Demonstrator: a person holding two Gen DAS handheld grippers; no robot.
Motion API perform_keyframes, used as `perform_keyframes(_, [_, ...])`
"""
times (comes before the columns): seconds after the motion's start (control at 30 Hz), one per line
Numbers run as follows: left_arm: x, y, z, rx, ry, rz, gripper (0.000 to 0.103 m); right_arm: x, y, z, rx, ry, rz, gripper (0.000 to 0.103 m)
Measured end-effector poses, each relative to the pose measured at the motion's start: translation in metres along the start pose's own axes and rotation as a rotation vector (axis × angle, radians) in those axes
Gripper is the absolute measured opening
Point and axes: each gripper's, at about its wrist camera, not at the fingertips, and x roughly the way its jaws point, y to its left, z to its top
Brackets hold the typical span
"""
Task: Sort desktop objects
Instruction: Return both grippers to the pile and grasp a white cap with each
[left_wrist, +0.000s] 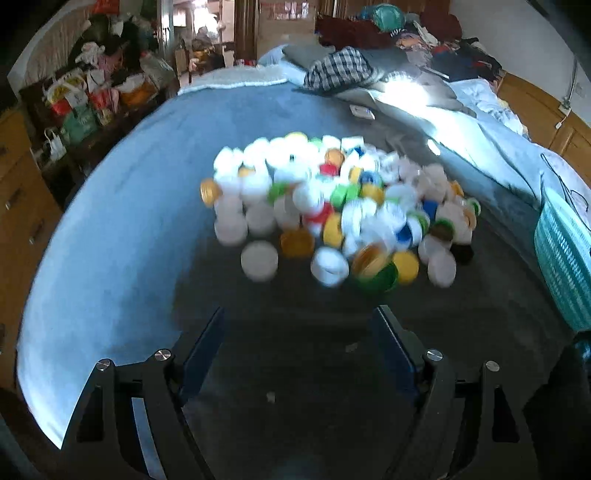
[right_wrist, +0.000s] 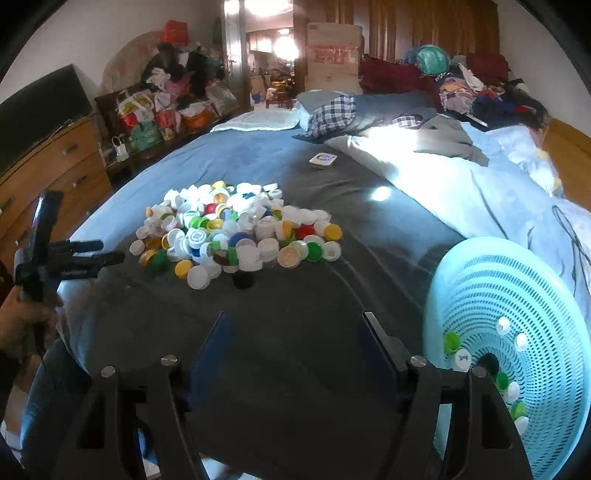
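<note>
The bottle caps (right_wrist: 236, 229) lie heaped on the bed (right_wrist: 314, 295), left of the perforated basket (right_wrist: 517, 295); they look light, rigid and slick, best pinched across the rim. Both the left tool (left_wrist: 299, 343) and right tool (right_wrist: 295, 347) angle downward short of the heap, jaws apart and empty.
</note>
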Motion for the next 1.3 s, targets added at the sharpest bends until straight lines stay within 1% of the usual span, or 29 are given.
perform_keyframes(0.07, [0.007,0.000,-0.003,-0.011,0.004,-0.006,0.076,0.005,0.007,0.001,-0.009,0.008,0.017,0.077])
perform_keyframes(0.1, [0.004,-0.001,-0.003,-0.012,-0.002,-0.015,0.076,0.007,0.011,0.000,-0.018,0.010,0.024,0.077])
perform_keyframes(0.2, [0.003,-0.007,0.001,-0.008,-0.036,-0.066,0.076,0.011,0.020,0.000,-0.040,0.015,0.038,0.077])
perform_keyframes(0.3, [0.015,-0.013,0.009,0.018,-0.021,-0.058,0.074,0.013,0.021,-0.001,-0.040,0.023,0.034,0.077])
perform_keyframes(0.37, [0.028,-0.015,0.013,0.031,0.003,-0.034,0.069,0.013,0.019,-0.002,-0.032,0.028,0.026,0.077])
perform_keyframes(0.47, [0.041,-0.011,0.014,0.020,0.030,-0.009,0.065,0.013,0.014,-0.003,-0.019,0.031,0.018,0.077])
perform_keyframes(0.57, [0.046,0.001,0.011,-0.019,0.042,0.003,0.059,0.012,0.011,-0.003,-0.010,0.033,0.015,0.077])
perform_keyframes(0.63, [0.047,0.004,0.011,-0.033,0.037,0.002,0.059,0.012,0.010,-0.004,-0.010,0.032,0.017,0.077])
perform_keyframes(0.7, [0.048,0.001,0.014,-0.022,0.033,0.007,0.059,0.016,0.011,-0.005,-0.013,0.043,0.018,0.077])
perform_keyframes(0.8, [0.053,-0.009,0.020,0.003,0.030,-0.010,0.059,0.020,0.013,-0.006,-0.012,0.051,0.031,0.077])
perform_keyframes(0.83, [0.055,-0.012,0.021,0.010,0.031,-0.012,0.055,0.021,0.015,-0.005,-0.015,0.052,0.038,0.077])
perform_keyframes(0.87, [0.056,-0.014,0.021,0.013,0.032,-0.013,0.039,0.022,0.017,-0.005,-0.018,0.052,0.046,0.077])
perform_keyframes(0.9, [0.057,-0.014,0.022,0.009,0.030,-0.010,0.031,0.023,0.020,-0.005,-0.023,0.050,0.059,0.076])
perform_keyframes(0.93, [0.056,-0.013,0.022,-0.002,0.028,-0.017,0.025,0.023,0.022,-0.005,-0.027,0.046,0.065,0.073])
perform_keyframes(0.97, [0.053,-0.010,0.022,-0.017,0.023,-0.026,0.025,0.023,0.024,-0.004,-0.028,0.042,0.070,0.068])
perform_keyframes(1.0, [0.049,-0.008,0.022,-0.030,0.014,-0.025,0.025,0.025,0.025,-0.004,-0.025,0.040,0.083,0.065])
perform_keyframes(1.03, [0.044,-0.005,0.021,-0.042,0.003,-0.018,0.025,0.028,0.026,-0.003,-0.019,0.040,0.104,0.060])
perform_keyframes(1.17, [0.025,0.004,0.013,-0.094,-0.006,-0.027,0.025,0.048,0.040,0.002,-0.026,0.041,0.170,0.058])
perform_keyframes(1.3, [0.012,0.004,0.005,-0.102,-0.013,-0.028,0.025,0.087,0.068,0.008,-0.057,0.059,0.220,0.058])
